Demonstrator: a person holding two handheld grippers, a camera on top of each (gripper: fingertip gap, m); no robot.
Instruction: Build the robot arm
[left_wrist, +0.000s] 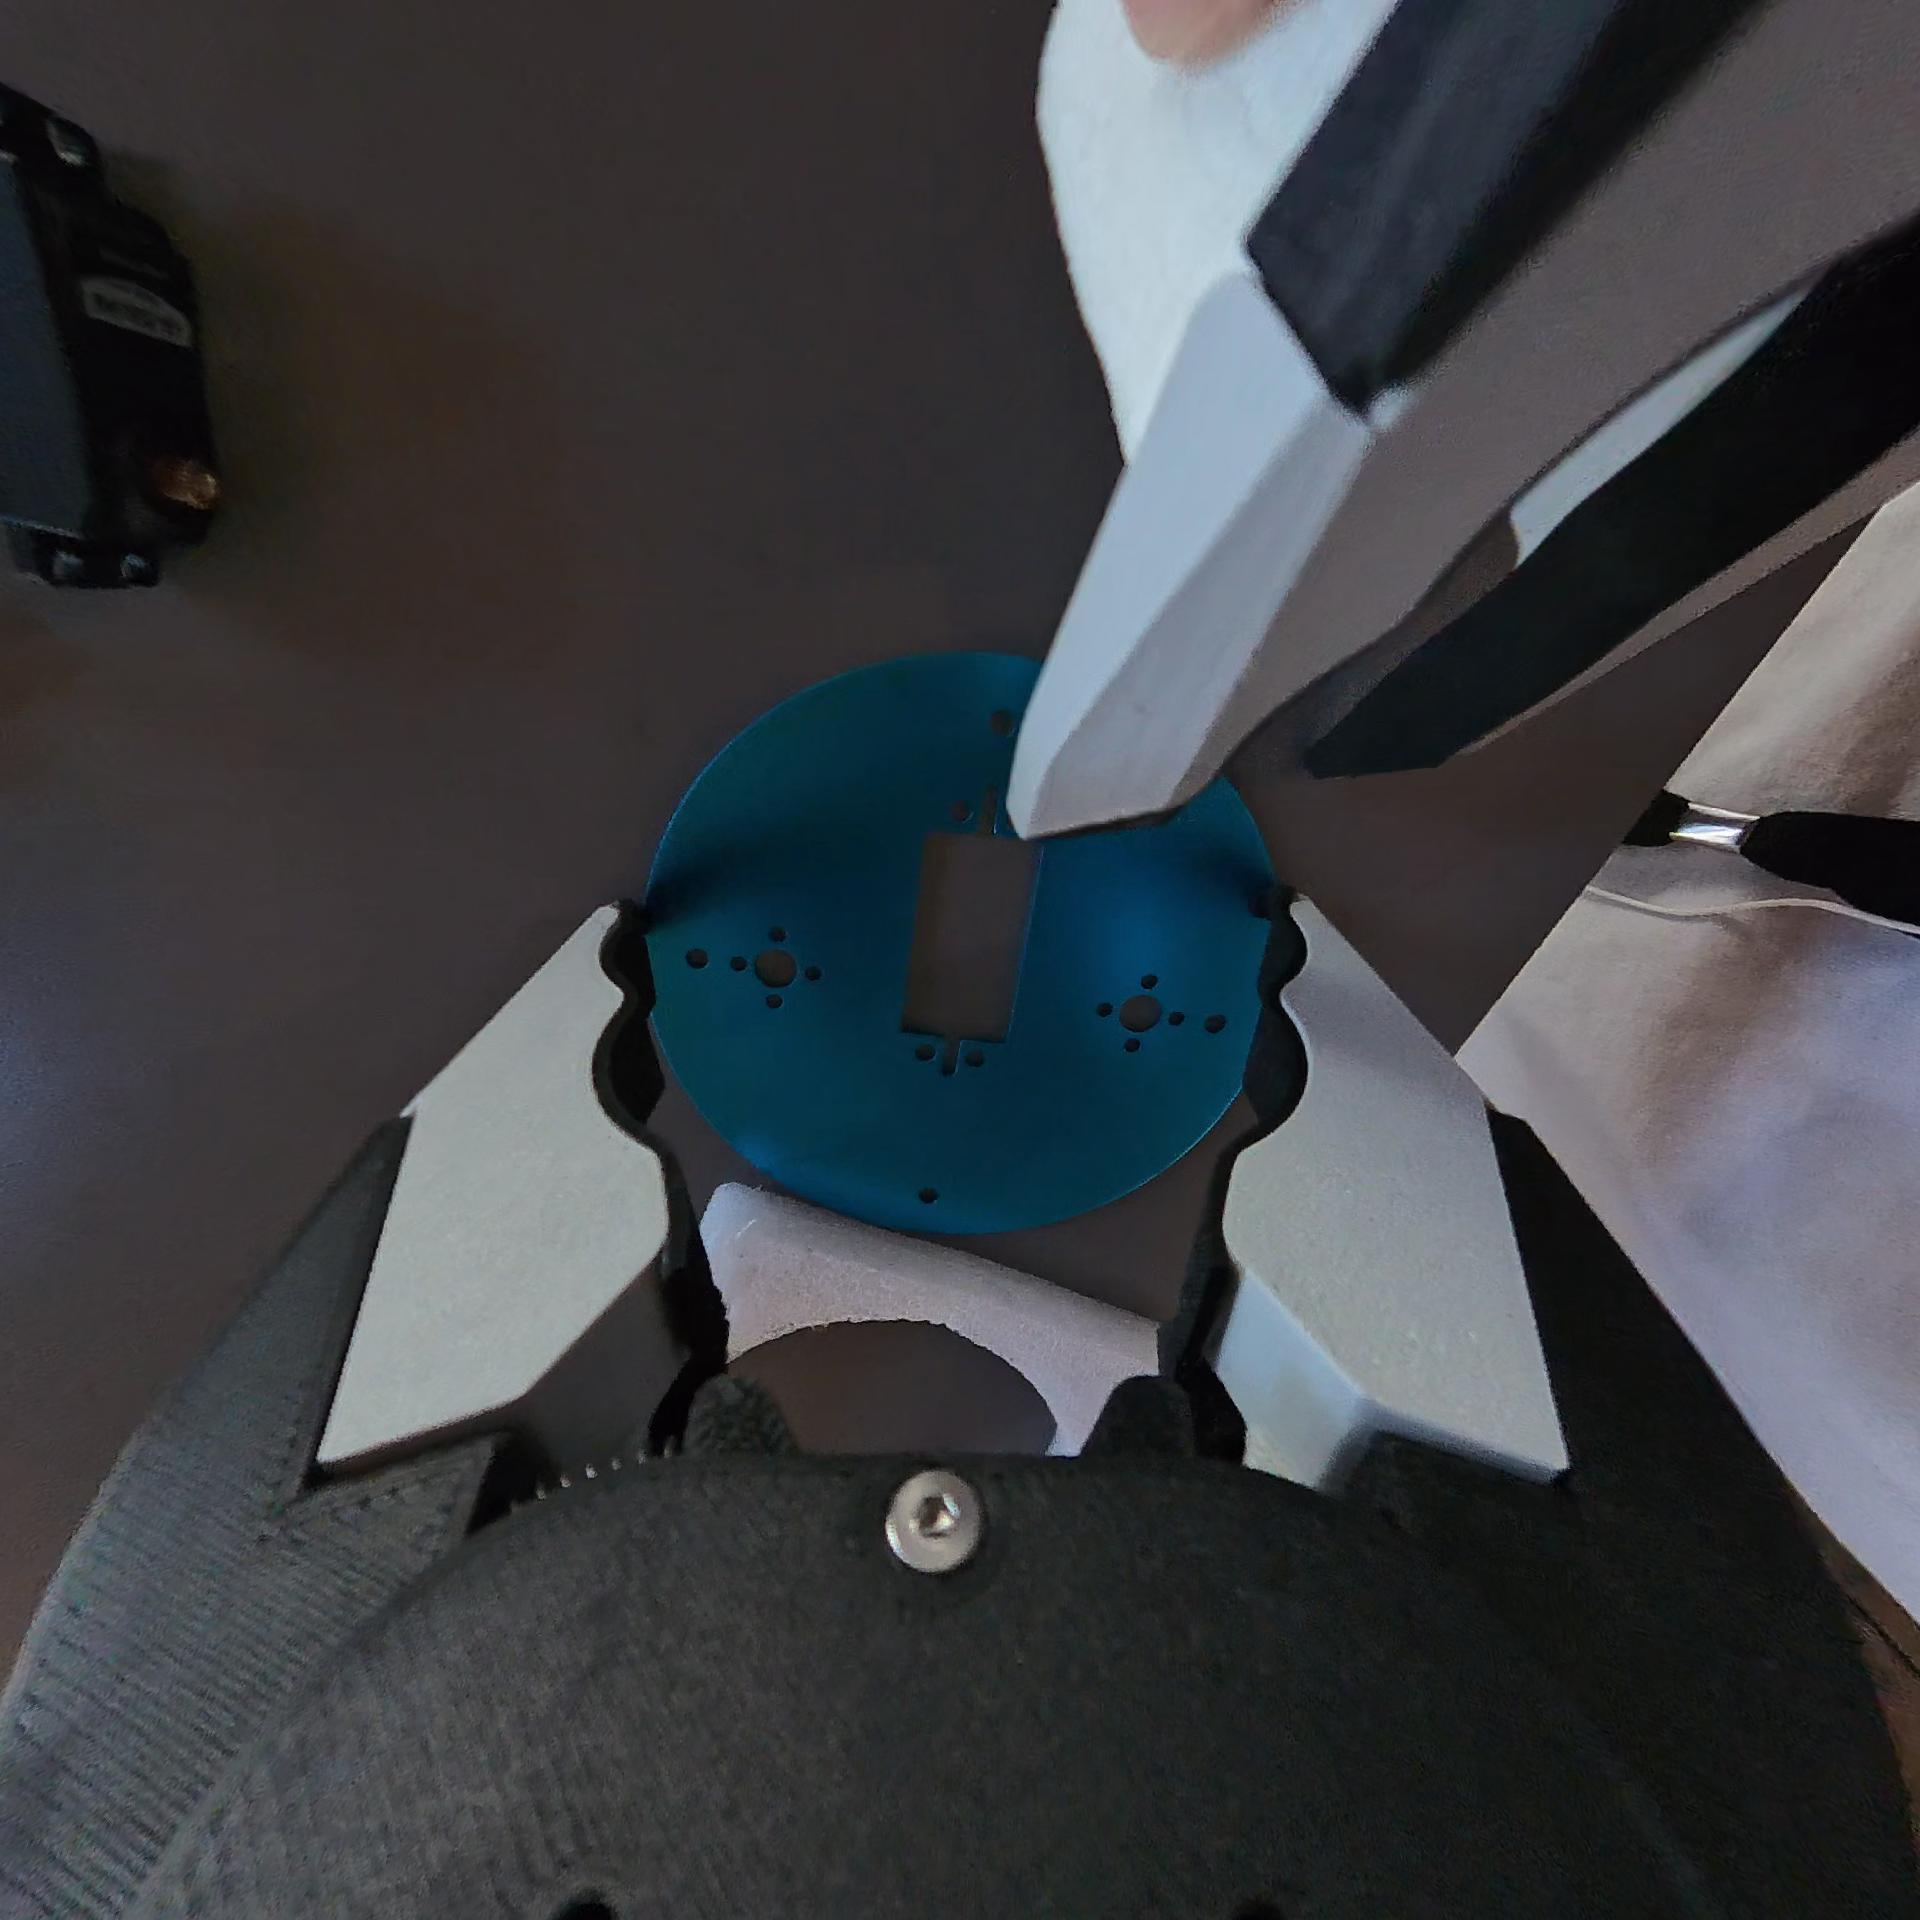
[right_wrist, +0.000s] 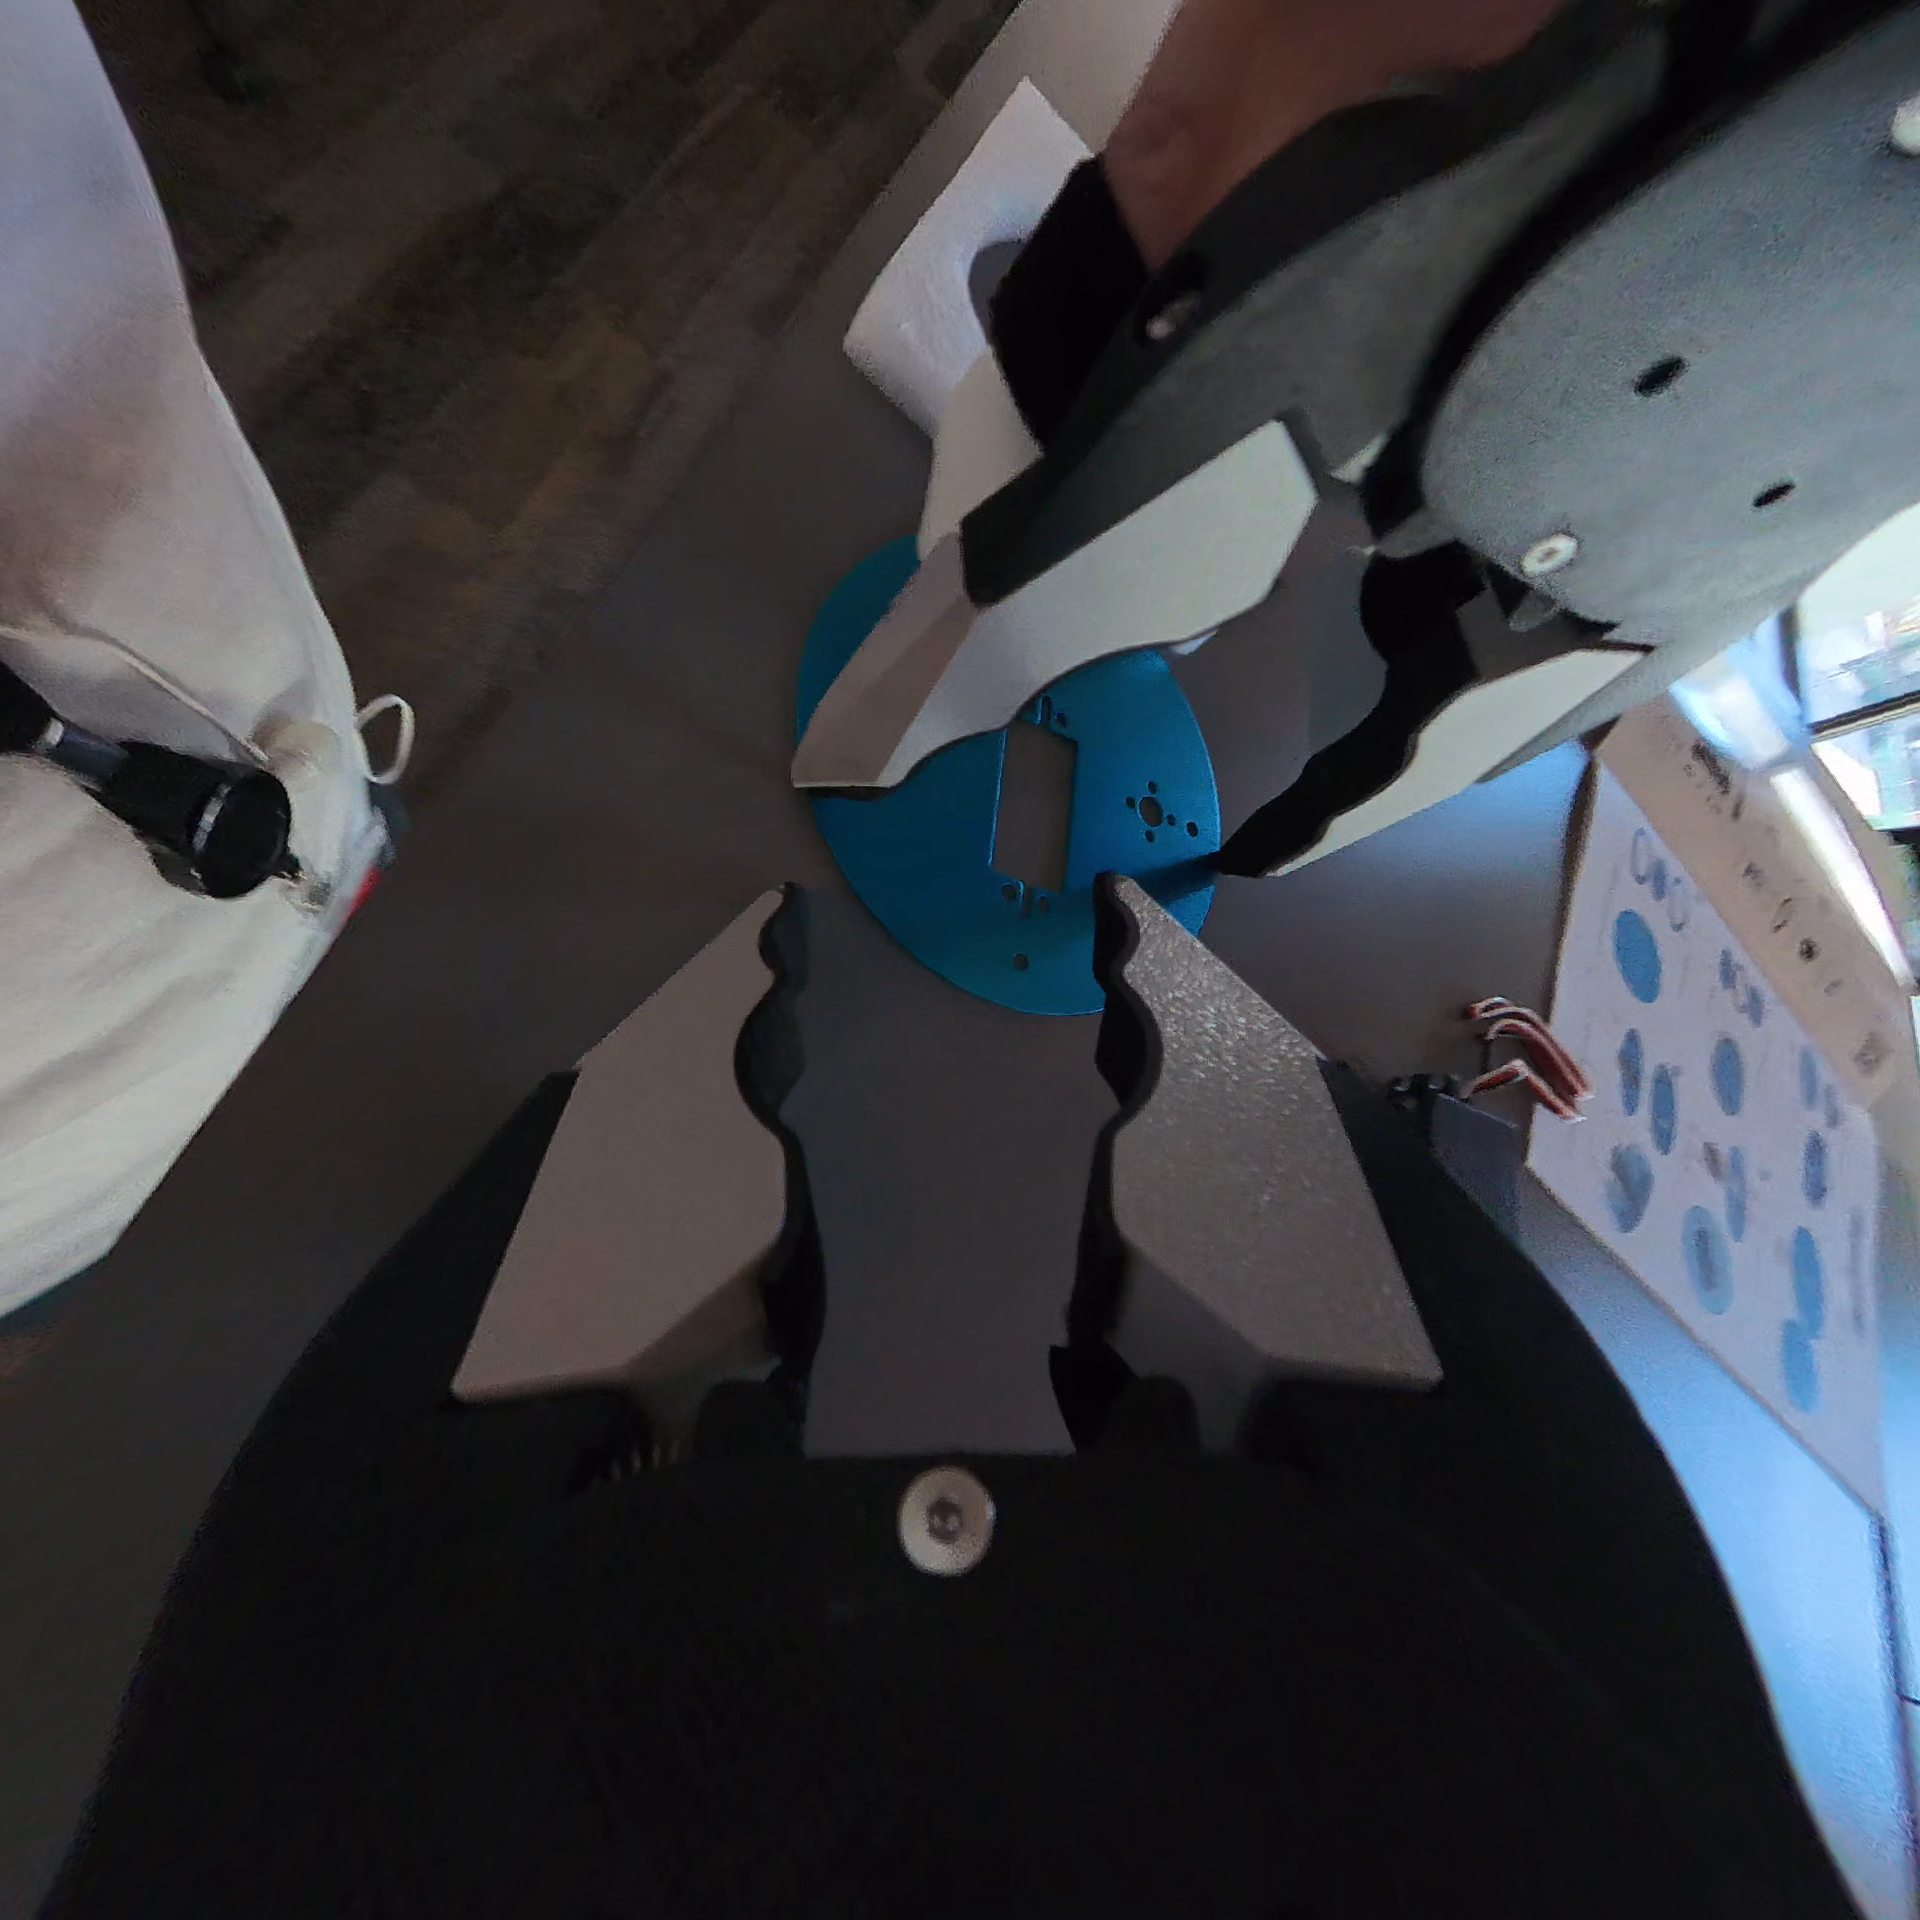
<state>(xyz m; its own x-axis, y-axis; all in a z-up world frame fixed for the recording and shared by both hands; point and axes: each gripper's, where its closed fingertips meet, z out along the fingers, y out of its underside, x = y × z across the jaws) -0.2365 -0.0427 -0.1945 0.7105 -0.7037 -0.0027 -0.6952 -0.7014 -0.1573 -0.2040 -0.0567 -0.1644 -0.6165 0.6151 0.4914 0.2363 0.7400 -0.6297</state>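
A round blue metal disc (left_wrist: 831, 1081) with a rectangular slot and several small holes sits on a dark grey table (left_wrist: 520, 623). My left gripper (left_wrist: 951, 909) has its two fingertips pressed on opposite edges of the disc, shut on it. The right wrist view shows the same grip (right_wrist: 1044, 821) across the disc (right_wrist: 935, 935). My right gripper (right_wrist: 953, 899) is open and empty, its right fingertip at the disc's near rim. In the left wrist view one of its fingers (left_wrist: 1101, 727) points down onto the disc beside the slot.
A black servo (left_wrist: 94, 343) lies at the far left. A white foam piece (left_wrist: 883, 1288) lies under the disc's near edge, and a white block (right_wrist: 935, 281) beyond it. A printed sheet with blue circles (right_wrist: 1714, 1122) and servo wires (right_wrist: 1527, 1049) are at the right. A person's white clothing (right_wrist: 125, 935) is at the left.
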